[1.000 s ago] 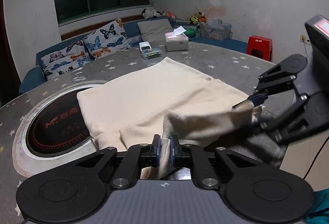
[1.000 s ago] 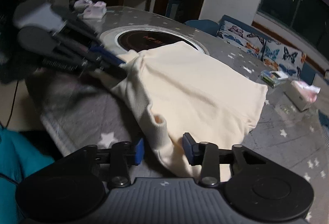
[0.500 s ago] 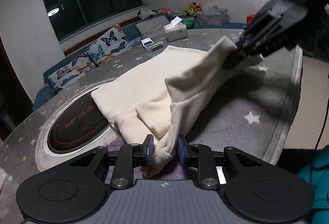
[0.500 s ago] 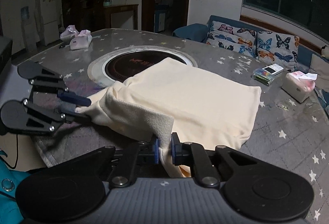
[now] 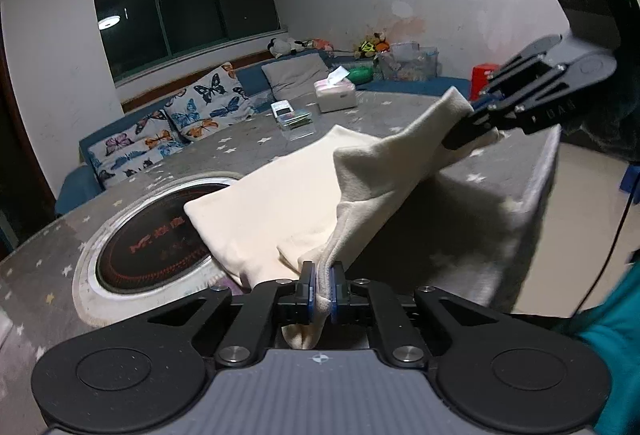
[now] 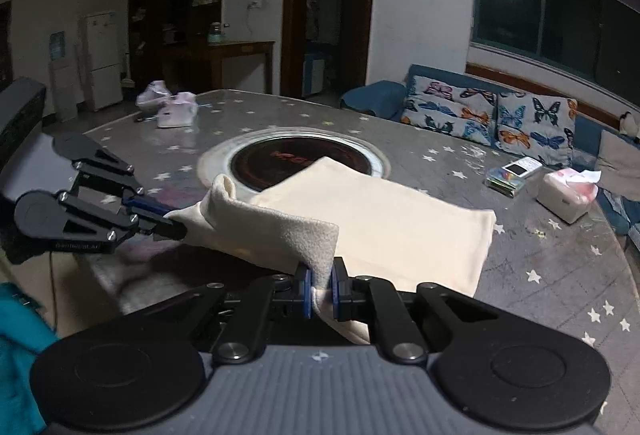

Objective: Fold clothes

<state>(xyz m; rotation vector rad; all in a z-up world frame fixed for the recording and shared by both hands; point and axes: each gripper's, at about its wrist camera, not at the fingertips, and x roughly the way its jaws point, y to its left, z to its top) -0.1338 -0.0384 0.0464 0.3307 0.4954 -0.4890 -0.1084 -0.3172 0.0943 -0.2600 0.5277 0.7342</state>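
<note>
While the cream garment (image 5: pixel 288 203) lies mostly flat on the star-patterned table (image 6: pixel 560 267), its near edge is lifted clear and strung between the two grippers. The left gripper (image 5: pixel 321 285) has just finished closing and is clamped tight on a bunched corner of the fabric at 6 o'clock in its own view; the right gripper (image 6: pixel 320 289) is likewise pinched nearly closed on the other corner, seen at 2 o'clock from the left camera. Only a thin pinch of cloth sits between each pair of pads, so a sharp pull apart would likely drag a corner free. Uneven lifting could also skew the fold line, and carrying the edge over too fast may slide the whole body toward the dark round inset (image 5: pixel 156 243) at 9 o'clock, or toward the tissue box (image 6: pixel 566 195) and the small packets (image 6: pixel 514 175) beyond.
</note>
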